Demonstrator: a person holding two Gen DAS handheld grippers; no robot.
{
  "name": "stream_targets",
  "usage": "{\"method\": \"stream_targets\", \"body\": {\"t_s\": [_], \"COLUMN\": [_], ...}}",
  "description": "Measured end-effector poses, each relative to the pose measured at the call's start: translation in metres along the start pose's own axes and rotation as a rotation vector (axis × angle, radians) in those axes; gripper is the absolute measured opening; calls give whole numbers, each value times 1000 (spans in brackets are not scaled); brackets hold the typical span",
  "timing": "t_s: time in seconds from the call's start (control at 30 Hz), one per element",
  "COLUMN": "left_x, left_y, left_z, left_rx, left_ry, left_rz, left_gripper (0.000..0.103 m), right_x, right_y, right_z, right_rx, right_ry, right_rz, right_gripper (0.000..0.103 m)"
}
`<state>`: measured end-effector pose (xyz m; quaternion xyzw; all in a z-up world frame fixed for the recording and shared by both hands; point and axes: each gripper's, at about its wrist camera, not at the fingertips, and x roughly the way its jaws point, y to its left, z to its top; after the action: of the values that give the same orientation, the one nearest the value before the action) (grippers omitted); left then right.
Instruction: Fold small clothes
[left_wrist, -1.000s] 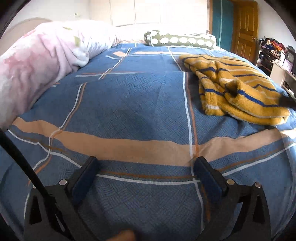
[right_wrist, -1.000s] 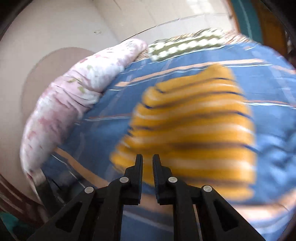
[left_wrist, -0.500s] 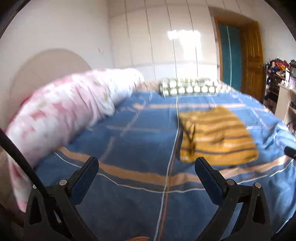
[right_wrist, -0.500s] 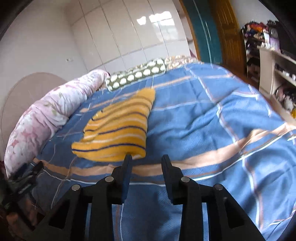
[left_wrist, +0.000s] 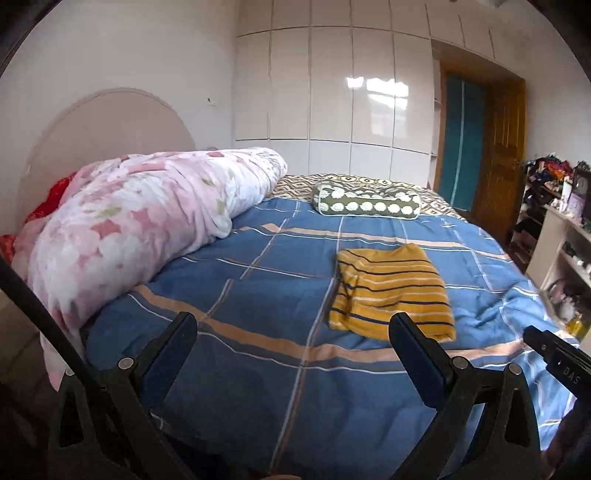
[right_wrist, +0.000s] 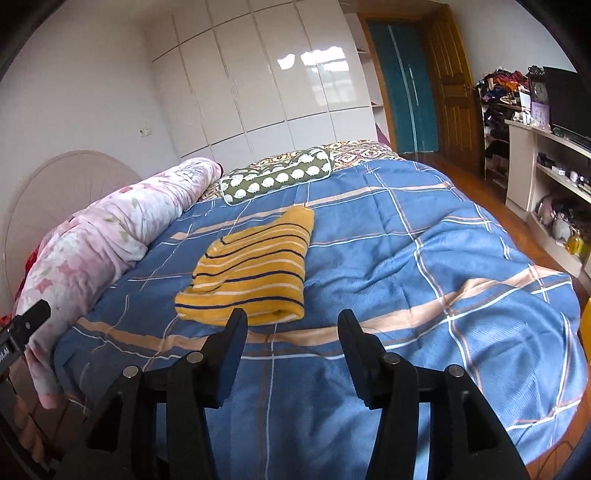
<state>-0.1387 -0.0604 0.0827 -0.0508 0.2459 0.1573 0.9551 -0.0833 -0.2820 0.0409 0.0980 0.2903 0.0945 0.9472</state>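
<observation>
Taking the blue plaid bed (left_wrist: 258, 295) (right_wrist: 424, 258) as the reference, a rolled pink floral quilt (left_wrist: 147, 221) (right_wrist: 110, 236) runs along its left edge, a green spotted pillow (left_wrist: 365, 204) (right_wrist: 277, 179) lies at its far end, and the folded yellow striped sweater (left_wrist: 391, 291) (right_wrist: 251, 273) rests flat near its middle. The left gripper (left_wrist: 293, 336) hangs above the bed's near edge with jaws wide and holding nothing, the sweater lying beyond its right finger. The right gripper (right_wrist: 291, 332) also hovers over the near edge, jaws wide and empty, just short of the sweater's near fold, with shelves (right_wrist: 546, 173) off the bed's right side.
</observation>
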Motion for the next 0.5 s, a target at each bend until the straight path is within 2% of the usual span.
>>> {"method": "stream_targets", "body": {"t_s": [0.1,0.2,0.37,0.5], "left_x": [-1,-1,-6,-1], "left_y": [3,5,5,2], "left_z": [-1,1,2,-2], "left_rx": [-19,-26,-26,-27], "left_ry": [14,29,2,36], "left_rz": [-14,-26,3,5], "left_gripper": [103,103,103,103], "right_x": [-8,-11,-4,0], "right_y": [8,16,21,18], "right_z": [1,0,0,-3], "right_rx": [-29,-49,-59,-52], "right_ry": [-2,-2,27,55], "right_rz": [-11,-21,-31,-36], "right_gripper": [61,62,64,67]}}
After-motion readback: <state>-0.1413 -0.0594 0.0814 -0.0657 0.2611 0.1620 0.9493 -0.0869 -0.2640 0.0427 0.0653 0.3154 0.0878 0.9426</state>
